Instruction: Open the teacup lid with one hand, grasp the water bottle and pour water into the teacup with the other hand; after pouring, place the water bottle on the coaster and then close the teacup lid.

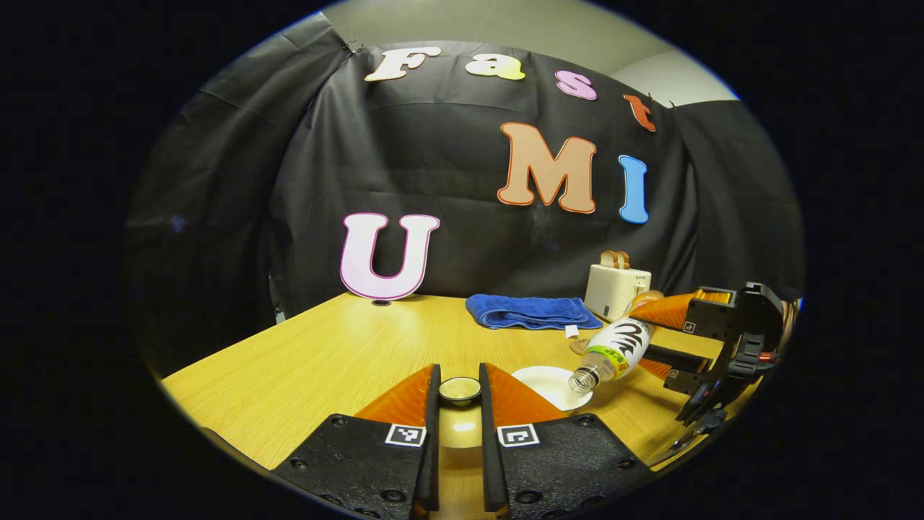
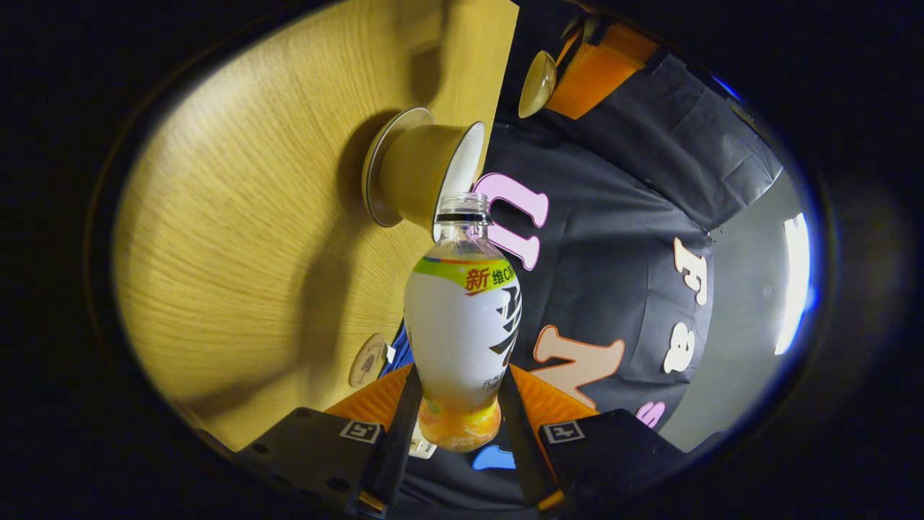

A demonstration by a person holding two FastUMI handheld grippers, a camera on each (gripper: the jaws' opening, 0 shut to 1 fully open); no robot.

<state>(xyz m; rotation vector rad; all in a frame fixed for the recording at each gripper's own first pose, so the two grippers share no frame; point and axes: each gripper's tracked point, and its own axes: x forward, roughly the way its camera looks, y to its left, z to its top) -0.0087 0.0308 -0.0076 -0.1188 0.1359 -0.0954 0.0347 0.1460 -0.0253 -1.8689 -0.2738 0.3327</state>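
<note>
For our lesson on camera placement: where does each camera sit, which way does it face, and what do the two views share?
Left gripper view: rides the left tool, level over the table; its fingers hold the teacup lid.
Right gripper view: rides the right tool, rolled sideways; its fingers clamp the tilted water bottle, mouth at the teacup.
Shared: bottle, lid, teacup, right tool.

blue towel (image 1: 530,311), white-labelled water bottle (image 2: 462,318)
</note>
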